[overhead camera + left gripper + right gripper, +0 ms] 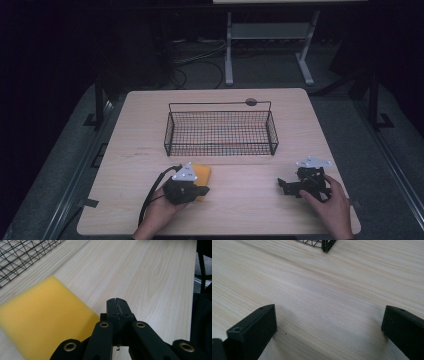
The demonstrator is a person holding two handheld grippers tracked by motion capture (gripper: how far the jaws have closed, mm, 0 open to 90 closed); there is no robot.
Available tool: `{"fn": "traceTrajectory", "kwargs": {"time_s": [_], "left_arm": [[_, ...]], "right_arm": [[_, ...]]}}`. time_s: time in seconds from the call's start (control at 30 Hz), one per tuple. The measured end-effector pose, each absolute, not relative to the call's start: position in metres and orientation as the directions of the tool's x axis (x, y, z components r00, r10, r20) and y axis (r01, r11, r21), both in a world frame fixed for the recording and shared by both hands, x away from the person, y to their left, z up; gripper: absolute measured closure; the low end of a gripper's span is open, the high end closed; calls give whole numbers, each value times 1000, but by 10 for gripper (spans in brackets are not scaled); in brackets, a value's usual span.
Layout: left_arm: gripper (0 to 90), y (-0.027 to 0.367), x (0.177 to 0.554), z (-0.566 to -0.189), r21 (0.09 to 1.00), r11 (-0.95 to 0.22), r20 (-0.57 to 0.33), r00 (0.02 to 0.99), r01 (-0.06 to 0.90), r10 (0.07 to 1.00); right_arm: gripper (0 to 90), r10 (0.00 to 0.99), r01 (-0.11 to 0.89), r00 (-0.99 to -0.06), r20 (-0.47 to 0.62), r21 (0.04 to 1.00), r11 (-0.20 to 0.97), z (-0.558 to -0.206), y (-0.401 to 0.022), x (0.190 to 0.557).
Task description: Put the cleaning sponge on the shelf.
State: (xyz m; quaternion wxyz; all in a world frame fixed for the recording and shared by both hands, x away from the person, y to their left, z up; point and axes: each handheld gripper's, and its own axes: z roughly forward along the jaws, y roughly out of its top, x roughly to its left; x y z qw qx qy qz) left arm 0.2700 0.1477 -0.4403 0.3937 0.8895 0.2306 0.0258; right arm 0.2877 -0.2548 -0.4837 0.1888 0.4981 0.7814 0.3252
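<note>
We have the left gripper (117,301) jaws pressed together, empty, just beside the yellow sponge (42,320) near the table's (260,200) front edge below the wire basket (220,131), probably lining up a pick, while the right gripper (329,325) rests wide open near the front right corner.

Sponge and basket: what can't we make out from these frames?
- Sponge: in the high view the left tongs cover its near part; in the left gripper view it is blurred and cut off by the left and bottom edges, so its full outline and thickness are unclear.
- Basket: cut off by the top edge in both gripper views; only mesh or a corner shows.
- Small round thing on the basket's far rim: too small to identify.
</note>
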Motion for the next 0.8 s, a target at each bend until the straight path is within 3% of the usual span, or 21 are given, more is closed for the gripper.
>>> {"fn": "traceTrajectory", "kwargs": {"time_s": [0.8], "left_arm": [[898, 177, 273, -440, 699, -563, -135, 854, 442, 503]], "right_arm": [[0, 901, 655, -433, 29, 696, 293, -484, -255, 288]]}}
